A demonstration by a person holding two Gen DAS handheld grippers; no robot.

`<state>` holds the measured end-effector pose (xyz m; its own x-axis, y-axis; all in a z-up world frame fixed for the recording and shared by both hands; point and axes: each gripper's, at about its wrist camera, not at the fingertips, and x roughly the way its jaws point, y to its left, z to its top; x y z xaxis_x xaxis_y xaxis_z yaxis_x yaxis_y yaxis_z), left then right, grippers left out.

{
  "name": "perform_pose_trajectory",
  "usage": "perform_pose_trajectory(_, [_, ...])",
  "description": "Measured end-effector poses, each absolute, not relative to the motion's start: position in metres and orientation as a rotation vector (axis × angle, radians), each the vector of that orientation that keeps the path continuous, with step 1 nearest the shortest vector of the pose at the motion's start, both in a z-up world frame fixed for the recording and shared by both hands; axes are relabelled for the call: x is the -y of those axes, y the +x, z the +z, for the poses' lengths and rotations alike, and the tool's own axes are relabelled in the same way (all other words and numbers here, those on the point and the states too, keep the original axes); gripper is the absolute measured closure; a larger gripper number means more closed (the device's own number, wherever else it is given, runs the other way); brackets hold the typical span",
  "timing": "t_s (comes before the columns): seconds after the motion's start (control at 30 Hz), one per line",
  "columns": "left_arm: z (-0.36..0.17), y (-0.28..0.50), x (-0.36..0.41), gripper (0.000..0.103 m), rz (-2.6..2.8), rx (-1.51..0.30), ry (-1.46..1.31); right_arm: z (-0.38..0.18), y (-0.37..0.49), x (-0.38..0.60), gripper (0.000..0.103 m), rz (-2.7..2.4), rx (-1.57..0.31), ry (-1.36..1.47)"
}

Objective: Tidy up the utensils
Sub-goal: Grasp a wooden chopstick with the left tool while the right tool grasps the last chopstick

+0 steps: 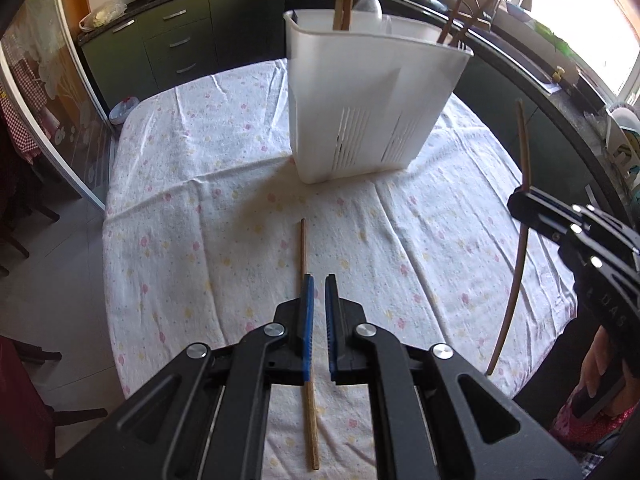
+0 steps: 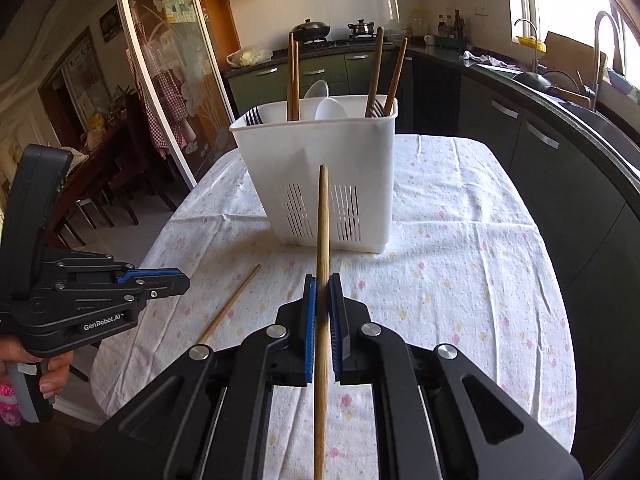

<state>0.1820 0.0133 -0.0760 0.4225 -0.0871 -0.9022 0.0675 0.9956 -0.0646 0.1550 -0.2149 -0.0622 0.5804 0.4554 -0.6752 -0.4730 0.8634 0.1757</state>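
A white slotted utensil holder [image 1: 360, 108] [image 2: 320, 168] stands on the clothed table and holds several wooden chopsticks, white spoons and forks. My right gripper [image 2: 322, 280] is shut on a wooden chopstick [image 2: 322, 240], held upright above the table in front of the holder; it also shows in the left wrist view [image 1: 520, 236]. My left gripper [image 1: 319, 280] hovers above a second chopstick [image 1: 305, 248] lying on the cloth, jaws narrowly apart and empty. That chopstick also shows in the right wrist view [image 2: 230, 304].
The table carries a white flowered cloth [image 2: 460, 248]. Dark green kitchen cabinets [image 1: 176, 44] and a counter with a sink [image 2: 580, 92] run behind and to the right. A glass sliding door [image 2: 160, 80] and chairs stand to the left.
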Motion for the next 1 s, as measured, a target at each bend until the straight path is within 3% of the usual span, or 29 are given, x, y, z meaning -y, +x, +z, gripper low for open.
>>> perform_pose_trajectory(0.27, [-0.123,0.213,-0.014,0.096,-0.053,-1.289,-0.030,-0.048,0.138,0.229,0.096,0.543,-0.749,0.004])
perform_pose_trajectory(0.37, [-0.129,0.220,-0.012,0.084,-0.046,-1.300,-0.011,-0.048,0.138,0.235,0.096,0.540,-0.751,0.013])
perform_pose_trajectory(0.4, [-0.130,0.222,-0.011,0.076,-0.044,-1.303,-0.011,-0.048,0.138,0.237,0.096,0.541,-0.751,0.018])
perform_pose_trajectory(0.47, [-0.132,0.225,-0.010,0.072,-0.036,-1.308,0.005,-0.050,0.139,0.238,0.096,0.544,-0.752,0.025])
perform_pose_trajectory(0.6, [-0.137,0.228,-0.009,0.072,-0.029,-1.327,0.037,-0.051,0.140,0.240,0.096,0.552,-0.755,0.037])
perform_pose_trajectory(0.7, [-0.143,0.229,-0.007,0.082,-0.033,-1.335,0.052,-0.052,0.141,0.242,0.096,0.554,-0.757,0.046])
perform_pose_trajectory(0.87, [-0.144,0.228,-0.006,0.083,-0.026,-1.301,0.054,-0.052,0.141,0.246,0.096,0.561,-0.760,0.058])
perform_pose_trajectory(0.97, [-0.144,0.224,-0.005,0.090,-0.038,-1.283,0.050,-0.051,0.141,0.247,0.096,0.565,-0.762,0.065])
perform_pose_trajectory(1.0, [-0.144,0.223,-0.005,0.096,-0.043,-1.282,0.045,-0.051,0.141,0.247,0.096,0.567,-0.763,0.067])
